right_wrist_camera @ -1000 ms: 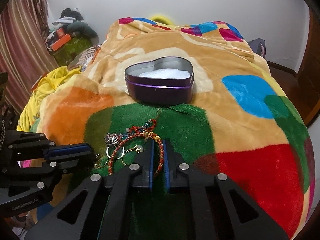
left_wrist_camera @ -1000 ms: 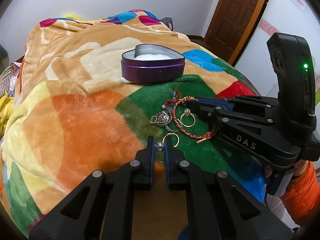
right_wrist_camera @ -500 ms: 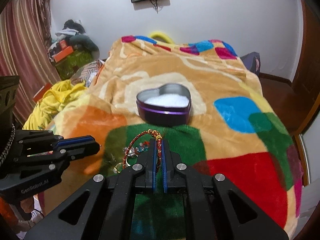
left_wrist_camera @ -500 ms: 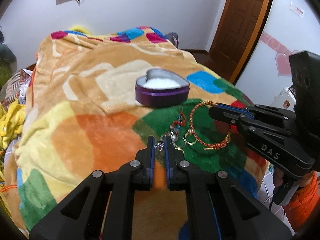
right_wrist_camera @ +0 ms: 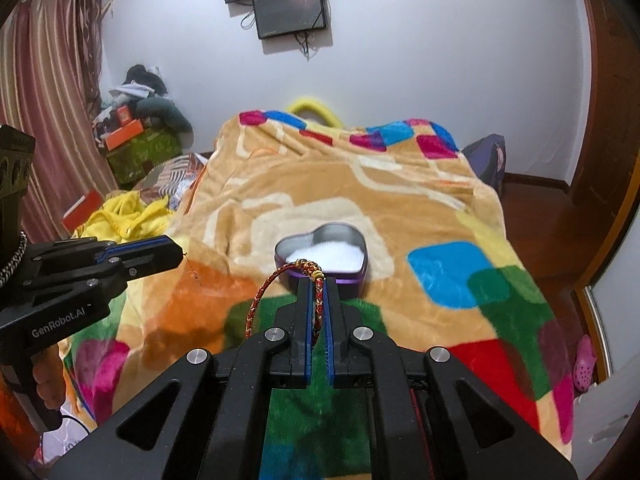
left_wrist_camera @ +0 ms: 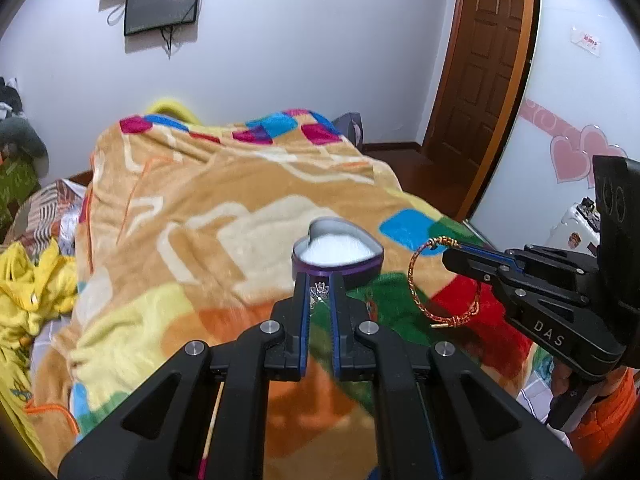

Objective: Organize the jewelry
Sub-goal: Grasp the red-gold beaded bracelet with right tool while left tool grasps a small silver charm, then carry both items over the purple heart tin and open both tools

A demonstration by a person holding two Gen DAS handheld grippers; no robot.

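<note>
A purple heart-shaped tin (left_wrist_camera: 337, 251) with white padding sits open on the blanket; it also shows in the right wrist view (right_wrist_camera: 322, 256). My left gripper (left_wrist_camera: 319, 290) is shut on a small silver pendant (left_wrist_camera: 319, 289), lifted high above the bed. My right gripper (right_wrist_camera: 318, 294) is shut on a red and gold braided bracelet (right_wrist_camera: 280, 284), which hangs as a loop in the left wrist view (left_wrist_camera: 416, 280). Both grippers are raised, short of the tin. A thin chain (right_wrist_camera: 192, 270) dangles from the left gripper's tips in the right wrist view.
A colourful fleece blanket (left_wrist_camera: 200, 220) covers the bed. Yellow cloth (left_wrist_camera: 28, 276) and boxes lie to the left of the bed. A wooden door (left_wrist_camera: 484, 60) stands at the right. A screen (right_wrist_camera: 292, 4) hangs on the far wall.
Both grippers have risen well above the blanket, carrying the pendant and the bracelet up. The other jewelry on the green patch has dropped out of view.
</note>
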